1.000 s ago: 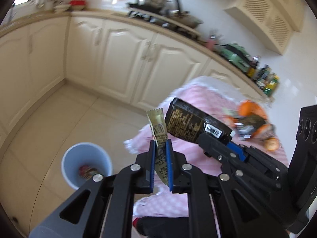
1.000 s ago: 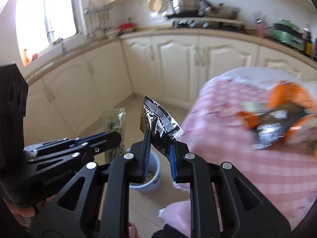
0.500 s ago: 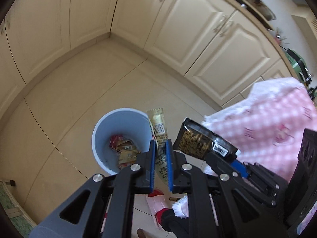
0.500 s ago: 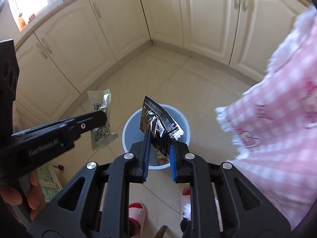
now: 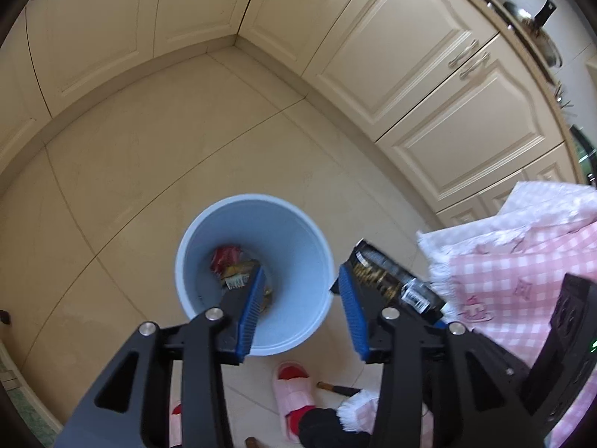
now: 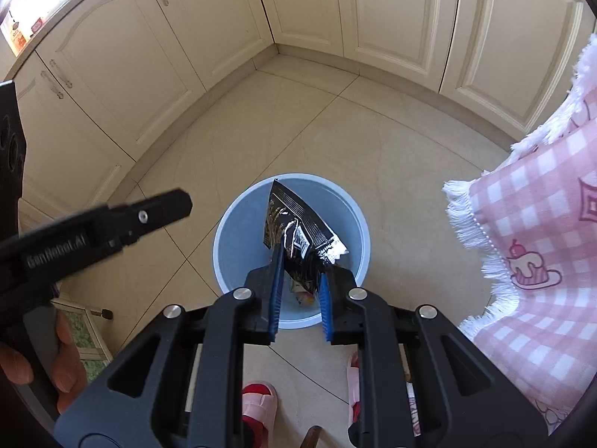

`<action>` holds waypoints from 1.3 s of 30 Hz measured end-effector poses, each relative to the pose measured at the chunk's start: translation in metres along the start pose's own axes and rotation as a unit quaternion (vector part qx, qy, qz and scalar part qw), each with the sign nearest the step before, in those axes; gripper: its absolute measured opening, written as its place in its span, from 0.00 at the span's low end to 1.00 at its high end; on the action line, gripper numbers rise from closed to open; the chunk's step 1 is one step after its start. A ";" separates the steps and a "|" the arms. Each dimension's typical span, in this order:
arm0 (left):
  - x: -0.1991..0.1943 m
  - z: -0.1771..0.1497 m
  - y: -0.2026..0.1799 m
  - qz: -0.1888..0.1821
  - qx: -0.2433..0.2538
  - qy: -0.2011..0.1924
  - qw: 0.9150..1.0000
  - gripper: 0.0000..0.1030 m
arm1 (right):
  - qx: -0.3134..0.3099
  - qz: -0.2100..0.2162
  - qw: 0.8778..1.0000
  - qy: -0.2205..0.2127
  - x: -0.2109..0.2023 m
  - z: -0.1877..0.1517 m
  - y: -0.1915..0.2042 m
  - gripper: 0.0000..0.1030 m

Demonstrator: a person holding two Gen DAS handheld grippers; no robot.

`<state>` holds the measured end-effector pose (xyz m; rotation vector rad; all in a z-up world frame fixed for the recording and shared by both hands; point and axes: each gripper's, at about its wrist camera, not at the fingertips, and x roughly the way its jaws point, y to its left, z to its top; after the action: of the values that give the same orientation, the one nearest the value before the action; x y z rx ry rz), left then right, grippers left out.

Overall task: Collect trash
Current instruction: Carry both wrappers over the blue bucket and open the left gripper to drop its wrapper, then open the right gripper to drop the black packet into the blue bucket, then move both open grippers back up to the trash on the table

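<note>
Black foil wrapper (image 6: 298,239), pinched upright in the right gripper (image 6: 298,298), is hanging directly over the blue bin (image 6: 238,231); left gripper (image 5: 298,302), jaws just opening, is holding nothing.

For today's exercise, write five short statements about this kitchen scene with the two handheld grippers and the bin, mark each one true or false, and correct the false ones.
1. The right gripper grips a black wrapper above the blue bin. True.
2. The left gripper is clamped on a gold wrapper. False: its jaws have just been opening and nothing is between them.
3. The bin is empty. False: wrappers lie at its bottom.
4. A pink checked cloth hangs to the right of the bin. True.
5. The person is barefoot. False: pink slippers are on the feet.
</note>
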<state>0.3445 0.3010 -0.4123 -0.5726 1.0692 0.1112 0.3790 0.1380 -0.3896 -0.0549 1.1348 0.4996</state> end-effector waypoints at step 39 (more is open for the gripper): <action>-0.018 -0.013 -0.005 0.017 0.011 -0.002 1.000 0.42 | 0.000 -0.009 1.000 -0.015 -0.022 0.009 0.012 0.20</action>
<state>0.3265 0.2940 -0.3994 -0.5343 1.0751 0.1311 0.3749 0.1433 -0.3634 -0.0580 1.1042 0.4836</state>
